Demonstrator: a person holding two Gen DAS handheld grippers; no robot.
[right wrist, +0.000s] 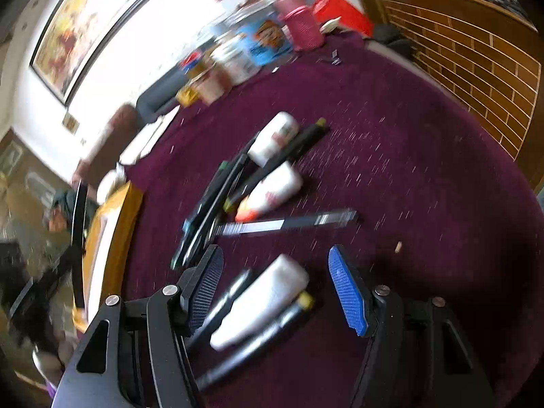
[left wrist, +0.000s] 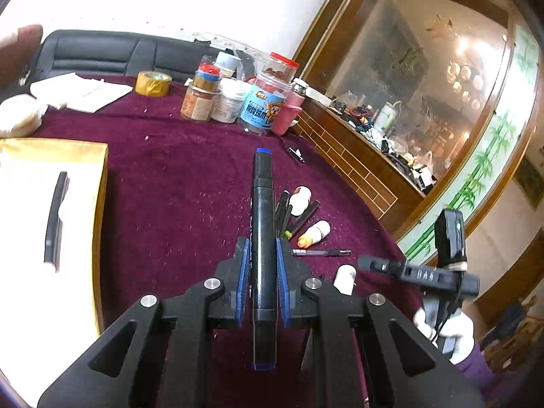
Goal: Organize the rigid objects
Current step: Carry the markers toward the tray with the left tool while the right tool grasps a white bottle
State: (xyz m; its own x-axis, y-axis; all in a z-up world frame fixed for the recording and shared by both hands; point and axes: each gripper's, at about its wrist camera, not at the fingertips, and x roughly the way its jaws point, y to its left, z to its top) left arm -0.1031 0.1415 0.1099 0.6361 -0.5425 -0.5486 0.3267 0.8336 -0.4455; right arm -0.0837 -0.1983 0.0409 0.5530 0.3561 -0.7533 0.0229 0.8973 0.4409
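Note:
My left gripper (left wrist: pixel 261 255) is shut on a black marker with blue ends (left wrist: pixel 261 210), held lengthwise above the maroon tablecloth (left wrist: pixel 176 183). Beyond it lie several dark markers (left wrist: pixel 289 214), small white bottles (left wrist: pixel 301 199) and a thin pen (left wrist: pixel 321 253). My right gripper (right wrist: pixel 275 261) is open and empty, low over a white bottle (right wrist: pixel 261 302) with markers (right wrist: pixel 217 306) beside it. Further out lie more white bottles (right wrist: pixel 275 136), black markers (right wrist: pixel 217 200) and a pen (right wrist: pixel 289 222). The right wrist view is blurred. The right gripper also shows in the left wrist view (left wrist: pixel 421 273).
A gold-edged box with a white inside (left wrist: pixel 51 204) and a dark object in it sits at the left. Jars, bottles and a tape roll (left wrist: pixel 151 83) stand at the far table edge (left wrist: pixel 238 98). A brick-patterned wooden counter (left wrist: pixel 353 166) runs along the right.

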